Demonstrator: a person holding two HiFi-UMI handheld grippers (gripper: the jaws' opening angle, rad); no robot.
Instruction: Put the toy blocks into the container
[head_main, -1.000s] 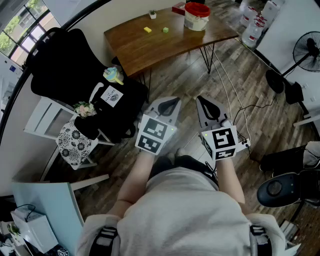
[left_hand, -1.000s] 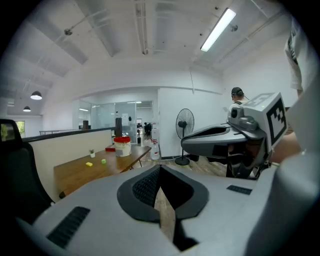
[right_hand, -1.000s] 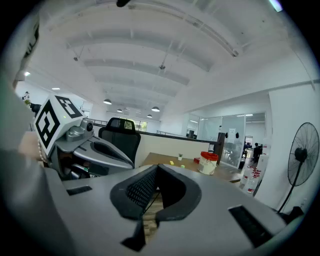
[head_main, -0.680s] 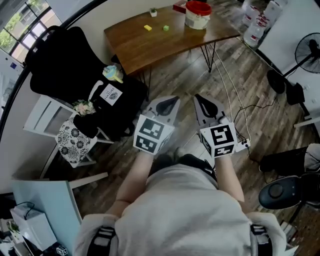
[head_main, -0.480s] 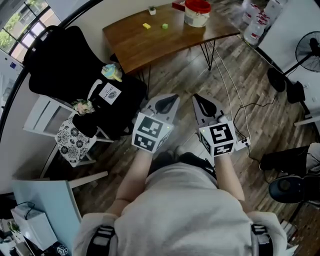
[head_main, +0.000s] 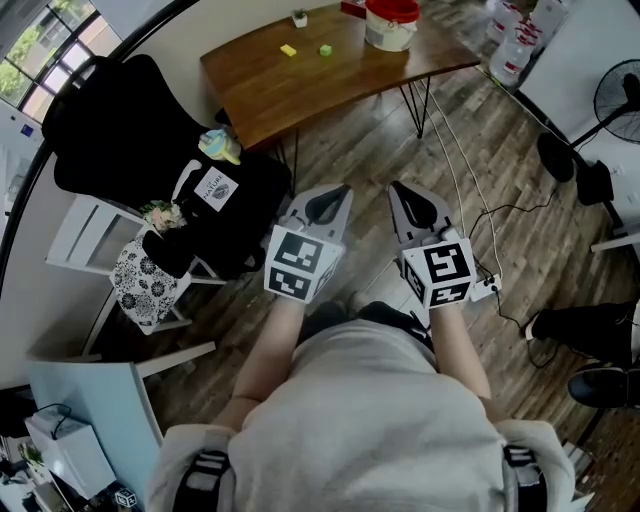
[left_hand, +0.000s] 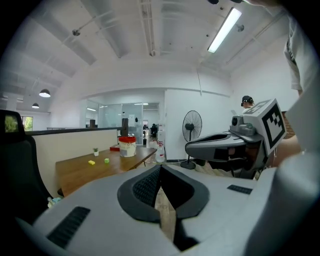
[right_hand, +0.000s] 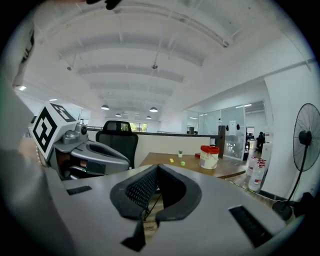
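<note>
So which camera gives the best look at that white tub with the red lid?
The right gripper view: the tub stands whole and side-on on the table. The head view catches it from above, at the frame's top edge. The left gripper view shows it smaller.

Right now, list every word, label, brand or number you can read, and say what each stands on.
Nothing can be read outright.
White tag on the black bag: logo and print, too small to read.
Bottles: red labels, blurred.
Marker cubes: square patterns only, no letters.
</note>
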